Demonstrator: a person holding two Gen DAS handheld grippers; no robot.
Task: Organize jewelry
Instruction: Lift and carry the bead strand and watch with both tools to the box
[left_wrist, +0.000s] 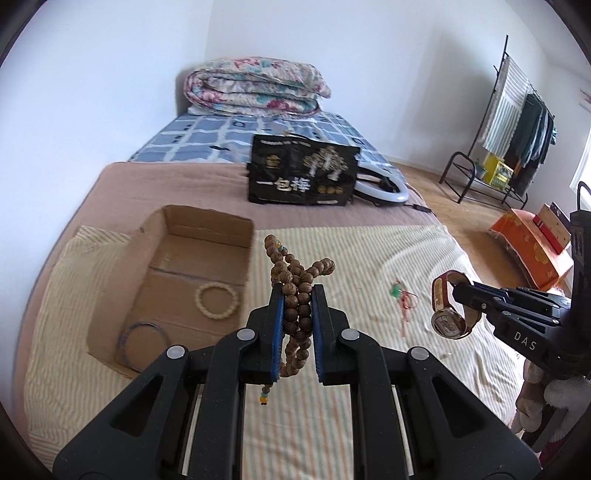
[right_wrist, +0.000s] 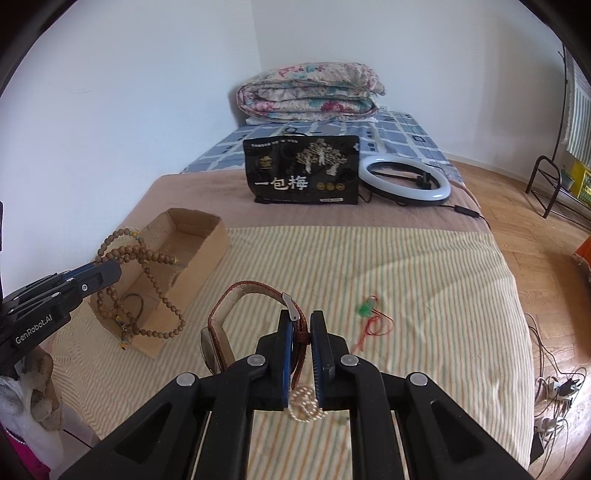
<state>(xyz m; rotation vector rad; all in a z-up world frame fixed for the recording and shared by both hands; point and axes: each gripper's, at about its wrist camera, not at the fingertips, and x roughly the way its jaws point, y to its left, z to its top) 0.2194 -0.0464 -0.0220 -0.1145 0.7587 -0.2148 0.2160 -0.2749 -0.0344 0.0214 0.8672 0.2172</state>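
- The left tongs are clamped on a bundle of wooden prayer beads, loops spilling above and below the pads; the string is limp and light, so bunched strands are the sure hold.
- The right tongs pinch the red strap of a wristwatch, its case hanging to their left; the strap flexes, the glass looks fragile.
- Ahead-left of the left tongs sits the cardboard box, already holding a pale bead bracelet and a dark bangle.
- Ahead-right of the right tongs, a green pendant on red cord lies on the bed's striped cover; a pearl piece lies just beneath them.
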